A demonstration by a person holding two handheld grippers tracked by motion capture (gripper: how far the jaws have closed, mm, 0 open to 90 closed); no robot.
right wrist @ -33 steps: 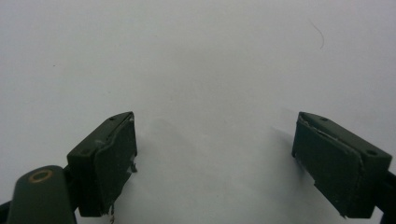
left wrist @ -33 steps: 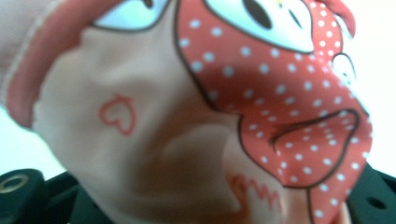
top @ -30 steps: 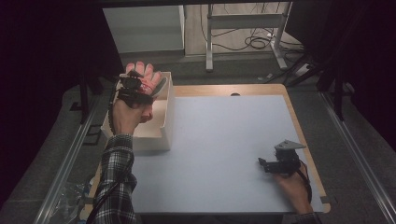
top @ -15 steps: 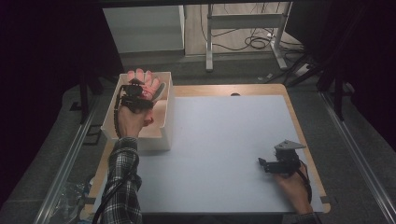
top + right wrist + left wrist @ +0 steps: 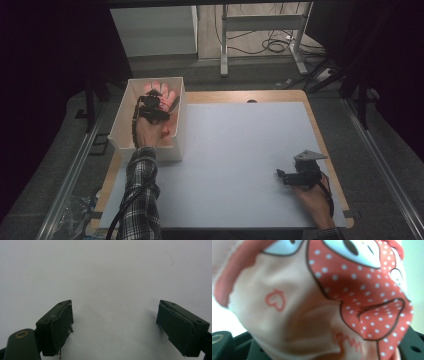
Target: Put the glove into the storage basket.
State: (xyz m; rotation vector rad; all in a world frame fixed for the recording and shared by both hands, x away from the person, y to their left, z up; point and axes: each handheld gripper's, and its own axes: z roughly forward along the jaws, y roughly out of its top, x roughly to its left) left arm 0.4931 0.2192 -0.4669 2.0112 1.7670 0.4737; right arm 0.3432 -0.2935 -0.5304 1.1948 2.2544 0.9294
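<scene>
Hanging from the left gripper (image 5: pixel 151 106), a pink cloth (image 5: pixel 163 92) printed with red polka-dot patches and a small heart outline sits in the upper left of the high view, inside the white bin (image 5: pixel 122 127). The cloth spreads just beyond the gripper's tip, toward the bin's far wall, and in the left gripper view the cloth (image 5: pixel 312 305) lies pressed right up to the camera, bunched between the dark jaws at the bottom corners. Those jaws are nearly closed and pinch the fabric, though they have just been easing apart a little with the cloth between them. A hand and plaid sleeve (image 5: pixel 142 200) run down to the bottom edge of the frame. The bin stands on the left edge of the white tabletop (image 5: pixel 240 150). Well apart, in the lower right, the right gripper (image 5: pixel 283 176) rests on the table, its jaws spread wide over bare white surface with nothing between them.
</scene>
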